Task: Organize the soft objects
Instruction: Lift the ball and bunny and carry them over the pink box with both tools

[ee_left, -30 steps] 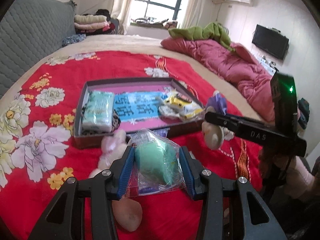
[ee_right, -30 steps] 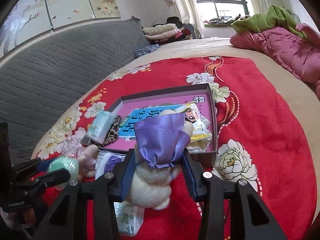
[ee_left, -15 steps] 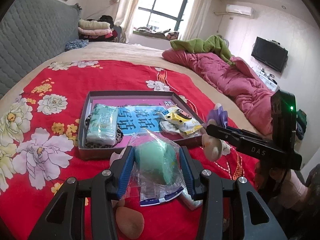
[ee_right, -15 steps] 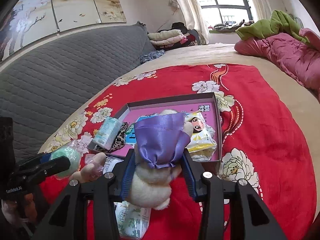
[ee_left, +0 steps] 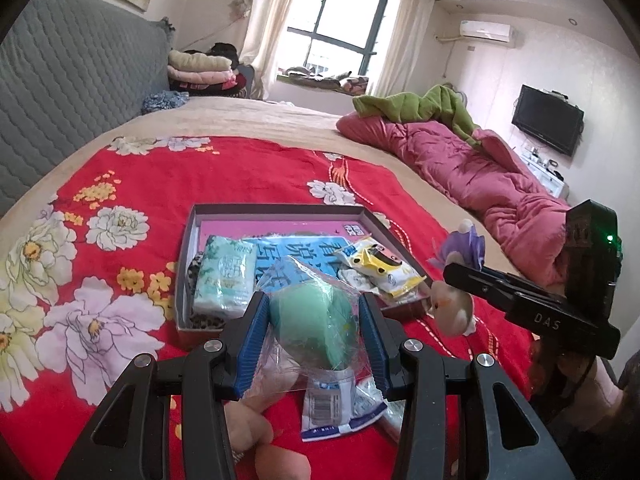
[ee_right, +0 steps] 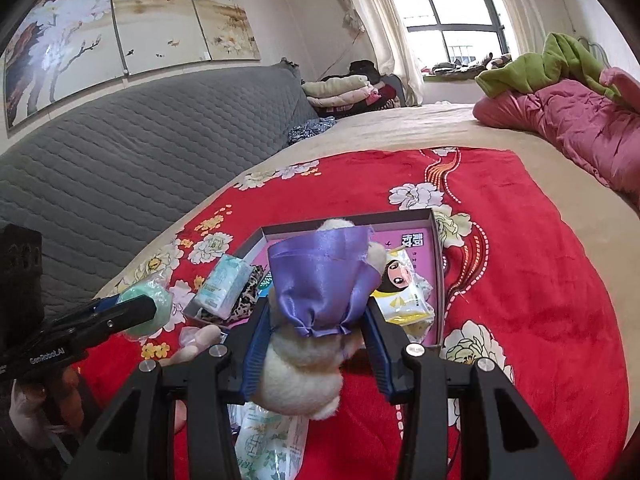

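The left wrist view alone shows a television (ee_left: 547, 125) on the far wall and a pink plush (ee_left: 256, 432) lying on the red blanket (ee_left: 132, 184) under the left gripper (ee_left: 316, 334). That gripper is clamped on a green sponge in a clear bag (ee_left: 314, 326), held above the blanket just short of the shallow box (ee_left: 276, 212). In the box lie a tissue pack (ee_left: 226, 276) at the left and a yellow wipes packet (ee_left: 380, 270) at the right.

The right wrist view alone shows the painted wall panels (ee_right: 132, 24) over the grey headboard (ee_right: 140, 160). The right gripper (ee_right: 316, 350) grips a white plush toy in a purple satin dress (ee_right: 320, 292), raised over the near edge of the box, pointing down toward it. Both grippers tilt downward, side by side, the left one's hand (ee_right: 28, 404) partly seen at the frame's lower left
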`<move>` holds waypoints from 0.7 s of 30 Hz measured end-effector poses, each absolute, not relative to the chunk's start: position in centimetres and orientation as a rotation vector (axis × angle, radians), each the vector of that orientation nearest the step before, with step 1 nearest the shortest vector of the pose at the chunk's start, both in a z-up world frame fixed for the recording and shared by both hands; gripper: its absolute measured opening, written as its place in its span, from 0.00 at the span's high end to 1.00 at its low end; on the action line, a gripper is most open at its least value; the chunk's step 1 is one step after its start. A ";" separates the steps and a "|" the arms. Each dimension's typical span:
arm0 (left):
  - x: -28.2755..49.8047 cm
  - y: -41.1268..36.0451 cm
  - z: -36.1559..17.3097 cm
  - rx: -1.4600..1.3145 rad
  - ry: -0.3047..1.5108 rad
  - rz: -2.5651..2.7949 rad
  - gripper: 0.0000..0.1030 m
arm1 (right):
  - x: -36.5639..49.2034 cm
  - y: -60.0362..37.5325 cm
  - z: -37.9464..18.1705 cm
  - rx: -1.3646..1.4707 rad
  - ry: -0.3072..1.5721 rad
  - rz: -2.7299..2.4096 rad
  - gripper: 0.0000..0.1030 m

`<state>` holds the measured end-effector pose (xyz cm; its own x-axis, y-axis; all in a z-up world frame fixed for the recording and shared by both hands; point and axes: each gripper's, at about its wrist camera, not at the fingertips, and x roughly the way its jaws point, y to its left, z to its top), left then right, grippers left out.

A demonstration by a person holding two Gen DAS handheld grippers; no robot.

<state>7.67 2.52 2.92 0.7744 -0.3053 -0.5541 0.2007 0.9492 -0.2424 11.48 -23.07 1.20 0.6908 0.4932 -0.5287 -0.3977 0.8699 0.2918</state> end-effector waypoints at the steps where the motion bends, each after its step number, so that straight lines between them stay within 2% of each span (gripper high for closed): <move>1: 7.8 2.5 2.9 -0.175 0.627 -0.277 0.54 | 11.5 -23.1 1.2 0.161 0.636 0.499 0.56; 21: 10.1 2.4 3.0 -0.172 0.614 -0.268 0.54 | 13.0 -23.5 1.4 0.195 0.614 0.494 0.56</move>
